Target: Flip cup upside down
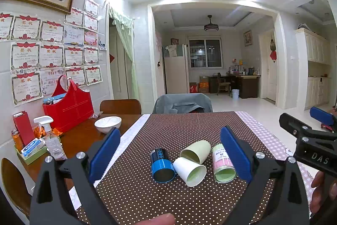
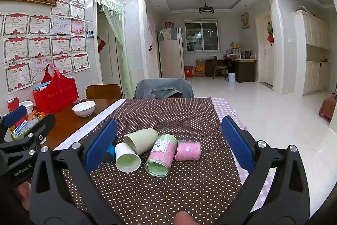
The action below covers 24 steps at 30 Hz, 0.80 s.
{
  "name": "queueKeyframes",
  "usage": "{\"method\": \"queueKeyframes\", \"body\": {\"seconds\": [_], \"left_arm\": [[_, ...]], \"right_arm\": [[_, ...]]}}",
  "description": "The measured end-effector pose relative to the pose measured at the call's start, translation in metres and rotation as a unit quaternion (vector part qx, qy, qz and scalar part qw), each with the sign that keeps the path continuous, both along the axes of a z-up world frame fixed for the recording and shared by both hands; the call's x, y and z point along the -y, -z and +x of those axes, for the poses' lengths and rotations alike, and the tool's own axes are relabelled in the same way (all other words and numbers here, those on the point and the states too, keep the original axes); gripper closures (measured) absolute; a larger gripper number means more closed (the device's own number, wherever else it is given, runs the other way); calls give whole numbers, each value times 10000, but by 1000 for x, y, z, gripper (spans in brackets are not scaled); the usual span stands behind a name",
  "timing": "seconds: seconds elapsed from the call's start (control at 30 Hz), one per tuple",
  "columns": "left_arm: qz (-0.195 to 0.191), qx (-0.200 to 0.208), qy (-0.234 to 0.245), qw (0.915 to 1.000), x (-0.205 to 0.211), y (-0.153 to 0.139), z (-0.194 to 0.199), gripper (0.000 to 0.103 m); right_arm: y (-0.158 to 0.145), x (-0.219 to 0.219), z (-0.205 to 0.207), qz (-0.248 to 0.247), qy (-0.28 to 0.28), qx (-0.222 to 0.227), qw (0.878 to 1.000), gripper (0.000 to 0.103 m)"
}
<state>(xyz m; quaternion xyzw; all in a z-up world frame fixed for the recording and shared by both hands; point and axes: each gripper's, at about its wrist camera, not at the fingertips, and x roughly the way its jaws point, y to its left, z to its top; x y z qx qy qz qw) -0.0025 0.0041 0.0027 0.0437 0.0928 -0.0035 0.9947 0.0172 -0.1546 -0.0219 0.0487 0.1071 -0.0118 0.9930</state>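
Several cups lie on their sides on the brown dotted cloth (image 1: 168, 199). In the left wrist view they are a blue and black cup (image 1: 162, 165), a white cup (image 1: 189, 171), a pale green cup (image 1: 195, 151) and a pink and green cup (image 1: 223, 163). The right wrist view shows the white cup (image 2: 127, 157), the pale green cup (image 2: 141, 137), the pink and green cup (image 2: 162, 154), a pink cup (image 2: 187, 150), and the blue cup (image 2: 108, 155) half hidden. My left gripper (image 1: 170, 159) hangs open just before them. My right gripper (image 2: 168, 146) is open too, empty.
A white bowl (image 1: 107, 123), a red bag (image 1: 67, 109), a spray bottle (image 1: 51, 136) and a tray of small items stand on the wooden table (image 1: 84, 138) at the left. Chairs (image 1: 182, 103) stand at the far edge. A checked cloth (image 1: 271, 140) covers the right side.
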Motion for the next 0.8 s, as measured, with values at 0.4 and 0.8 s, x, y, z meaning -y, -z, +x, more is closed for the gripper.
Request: {"method": "queueKeyframes", "body": {"seconds": [0.4,0.8], "left_arm": [[-4,-4,8,10000,0,0,0,9],[-12,-2,5,10000,0,-1,-2,9]], "right_arm": [[-1,0,-1,1,3,7,10000,6],[-3,-2,1,-13,-6,10,10000,6]]}}
